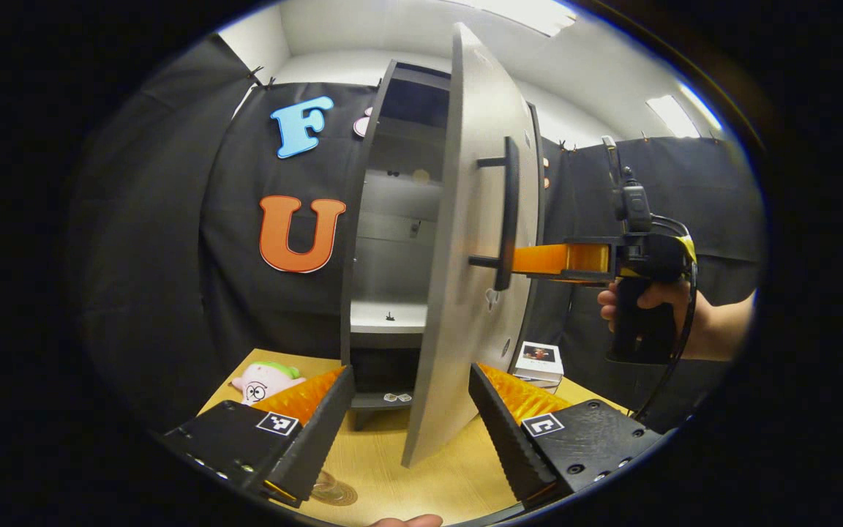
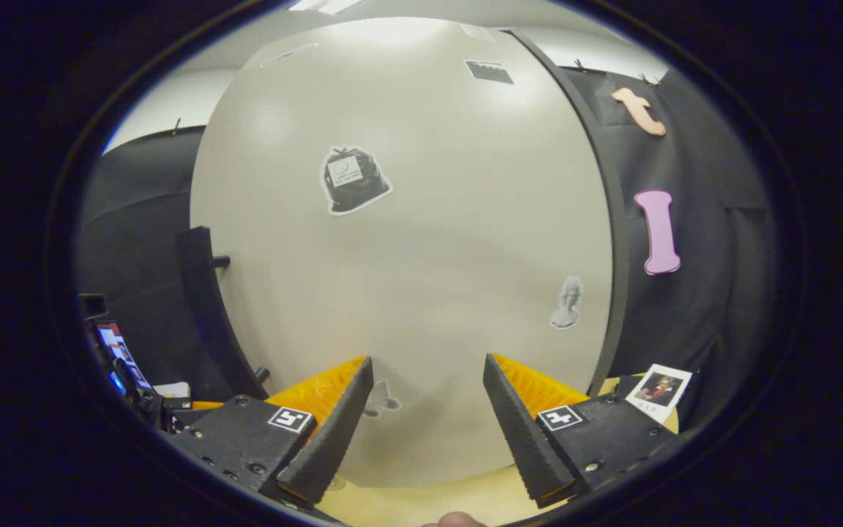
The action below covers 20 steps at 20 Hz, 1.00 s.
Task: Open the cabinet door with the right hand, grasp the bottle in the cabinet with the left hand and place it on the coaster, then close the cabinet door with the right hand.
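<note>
**Cabinet door half open, bottle not yet found**

Half-swung cabinet door (image 1: pixel 458 241), edge-on in the left gripper view, with a dark vertical bar handle (image 1: pixel 508 212). Right gripper (image 1: pixel 538 260) level with the handle's lower end; grip unclear from here. In its own view, spread wide and empty before the door. Left gripper (image 1: pixel 410 424) likewise spread wide, empty, low above the table (image 1: pixel 429 476). No bottle discernible on the cabinet's shelves. Door likely stiff, light, best pulled by the handle.

We see a smooth, matt cabinet door (image 1: pixel 458 241), a pale wood-grain counter (image 1: pixel 421 476) and a soft plush toy (image 1: pixel 268 382).
</note>
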Available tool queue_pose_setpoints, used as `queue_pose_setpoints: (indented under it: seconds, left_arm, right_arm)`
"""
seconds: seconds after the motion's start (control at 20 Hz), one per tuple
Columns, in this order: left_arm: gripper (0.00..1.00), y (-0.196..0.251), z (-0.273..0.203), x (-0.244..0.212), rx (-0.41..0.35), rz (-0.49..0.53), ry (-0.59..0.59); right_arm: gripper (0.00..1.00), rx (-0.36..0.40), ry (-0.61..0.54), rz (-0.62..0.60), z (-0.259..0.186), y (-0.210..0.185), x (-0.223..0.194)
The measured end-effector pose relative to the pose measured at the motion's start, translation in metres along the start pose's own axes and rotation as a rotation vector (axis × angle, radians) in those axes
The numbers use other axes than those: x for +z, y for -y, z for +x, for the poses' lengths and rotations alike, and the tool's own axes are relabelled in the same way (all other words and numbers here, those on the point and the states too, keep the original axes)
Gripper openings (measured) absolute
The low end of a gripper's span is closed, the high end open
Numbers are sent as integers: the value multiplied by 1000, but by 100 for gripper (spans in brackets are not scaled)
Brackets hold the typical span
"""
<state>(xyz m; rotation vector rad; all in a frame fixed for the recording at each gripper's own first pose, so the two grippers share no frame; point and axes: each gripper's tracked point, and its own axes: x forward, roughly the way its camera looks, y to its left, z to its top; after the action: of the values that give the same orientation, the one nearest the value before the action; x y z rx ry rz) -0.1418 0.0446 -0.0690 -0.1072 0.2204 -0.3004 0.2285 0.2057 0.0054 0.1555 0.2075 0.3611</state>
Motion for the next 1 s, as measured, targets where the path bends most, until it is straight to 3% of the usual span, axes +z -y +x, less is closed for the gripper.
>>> queue_pose_setpoints:
  seconds: [0.15,0.2,0.25,0.4,0.65,0.75,0.8,1.0]
  left_arm:
    - [95,-12,-3,-9,-17,-28,-3]
    - [100,-16,-2,-12,-12,-33,-12]
    - [95,-19,-2,-15,-5,-39,-23]
    - [95,-21,6,-11,38,-58,-24]
    - [95,-35,31,14,240,-47,-14]
    - [95,-31,45,17,256,-46,-38]
    - [95,-29,48,23,263,-33,-33]
    - [95,-22,55,61,302,60,53]
  right_arm:
    - [97,-28,-15,17,21,-3,0]
    - [94,-34,-17,19,21,-2,-1]
    - [95,-34,-20,18,21,-1,-2]
    - [94,-57,-37,-7,17,20,-6]
    - [97,-73,-18,101,-23,60,-13]
    - [94,-205,-20,96,-46,90,-31]
    - [98,-263,-27,78,-55,103,-41]
    - [99,-321,13,81,-73,114,-42]
